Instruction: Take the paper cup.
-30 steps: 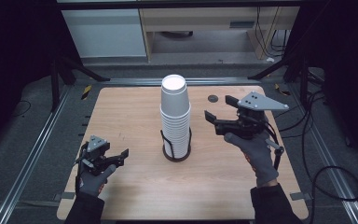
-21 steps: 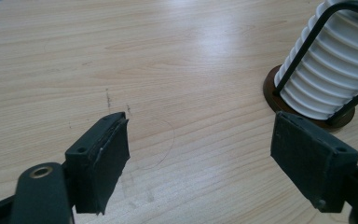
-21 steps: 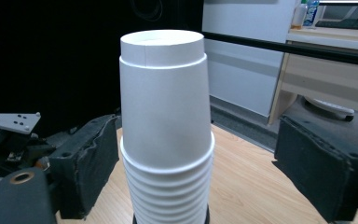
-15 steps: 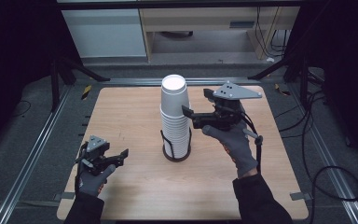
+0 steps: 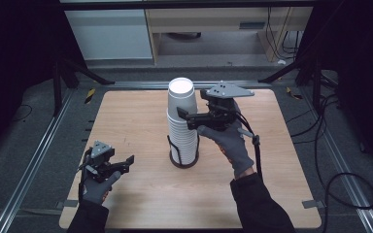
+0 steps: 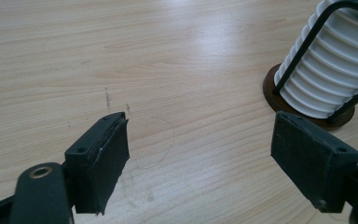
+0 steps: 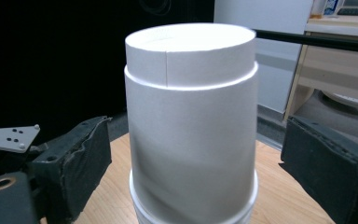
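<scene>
A tall stack of white paper cups (image 5: 181, 116), upside down, stands in a black wire holder (image 5: 183, 158) at the middle of the wooden table (image 5: 141, 116). My right gripper (image 5: 184, 114) is level with the upper cups. In the right gripper view the top cup (image 7: 191, 116) sits between the pads (image 7: 81, 163), with a gap on each side. These jaws have just been opening. My left gripper (image 5: 121, 164) rests low at the front left, open and holding nothing. In its own view the left gripper (image 6: 200, 158) faces bare wood, with the cup stack (image 6: 326, 70) and the holder's base (image 6: 272, 91) at the upper right.
Metal rails (image 5: 39, 145) run along the table's sides. A pale cabinet (image 5: 109, 34) and a wooden shelf unit (image 5: 209, 24) stand beyond the far edge. Cables (image 5: 330, 160) lie on the floor at the right. Open wood lies left and right of the holder.
My right gripper has moved left from beside the stack to the top cups, and its jaws have spread around them. The left gripper has stayed put.
</scene>
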Demonstrator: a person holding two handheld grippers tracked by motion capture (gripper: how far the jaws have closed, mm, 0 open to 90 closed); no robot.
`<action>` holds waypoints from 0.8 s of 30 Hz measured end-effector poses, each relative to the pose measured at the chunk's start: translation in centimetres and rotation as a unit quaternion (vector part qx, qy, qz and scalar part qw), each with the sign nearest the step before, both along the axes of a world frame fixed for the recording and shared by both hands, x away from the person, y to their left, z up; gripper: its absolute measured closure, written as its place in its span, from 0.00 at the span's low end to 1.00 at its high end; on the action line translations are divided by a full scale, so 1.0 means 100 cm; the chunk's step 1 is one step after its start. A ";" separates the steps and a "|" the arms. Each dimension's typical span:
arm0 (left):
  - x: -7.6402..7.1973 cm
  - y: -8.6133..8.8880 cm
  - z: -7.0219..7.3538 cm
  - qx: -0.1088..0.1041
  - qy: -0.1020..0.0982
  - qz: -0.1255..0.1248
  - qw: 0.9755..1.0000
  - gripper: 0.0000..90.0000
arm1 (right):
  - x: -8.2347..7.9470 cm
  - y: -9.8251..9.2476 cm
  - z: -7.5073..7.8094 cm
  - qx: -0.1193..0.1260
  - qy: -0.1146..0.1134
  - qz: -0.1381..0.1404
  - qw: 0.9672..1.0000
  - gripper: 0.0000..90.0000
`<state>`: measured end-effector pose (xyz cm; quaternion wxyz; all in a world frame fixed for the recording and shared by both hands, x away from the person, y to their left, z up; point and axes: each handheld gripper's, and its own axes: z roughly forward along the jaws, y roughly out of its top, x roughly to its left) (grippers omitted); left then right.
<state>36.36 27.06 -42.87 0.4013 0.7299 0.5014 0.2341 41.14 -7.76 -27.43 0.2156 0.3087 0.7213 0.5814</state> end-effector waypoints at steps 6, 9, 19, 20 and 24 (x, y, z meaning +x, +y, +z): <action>0.000 -0.001 -0.001 0.003 0.002 -0.002 1.000 0.20 | 0.005 0.010 -0.004 -0.011 0.001 0.001 1.000 0.08; 0.000 -0.001 -0.001 0.003 0.003 -0.002 1.000 0.20 | 0.009 0.014 -0.005 -0.012 0.003 -0.001 1.000 0.08; 0.001 -0.002 -0.002 0.005 0.004 -0.002 1.000 0.20 | 0.020 0.026 -0.018 -0.029 0.015 -0.009 0.999 0.09; 0.001 -0.002 -0.002 0.005 0.004 -0.002 1.000 0.20 | 0.020 0.026 -0.018 -0.029 0.015 -0.009 0.999 0.09; 0.001 -0.002 -0.003 0.006 0.005 -0.003 1.000 0.20 | 0.024 0.028 -0.023 -0.030 0.024 -0.009 0.999 0.08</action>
